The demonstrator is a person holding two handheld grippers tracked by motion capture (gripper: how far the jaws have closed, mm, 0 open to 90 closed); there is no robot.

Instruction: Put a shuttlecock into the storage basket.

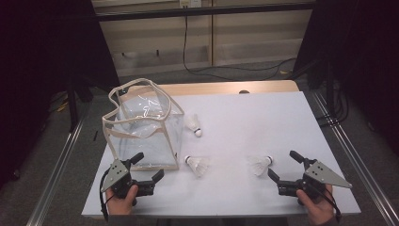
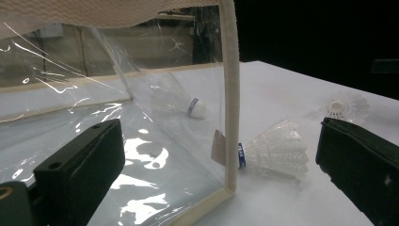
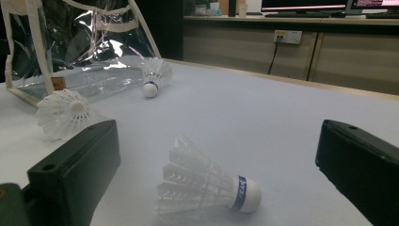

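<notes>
The nearest shuttlecock (image 3: 207, 193), feather-light with a fragile skirt and a firm cork, lay on the counter (image 1: 291, 117) between the right gripper's (image 1: 283, 165) spread fingers, best pinched gently at the cork; left gripper's (image 1: 149, 165) fingers were spread too.

Glossy clear plastic bag (image 1: 146, 132) with cloth trim; matt white table (image 1: 263, 122).

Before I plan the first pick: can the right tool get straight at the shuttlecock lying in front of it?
Probably yes. The right tool stands open, the shuttlecock lies on its side on bare table ahead of the jaws, and nothing sits between them.
</notes>
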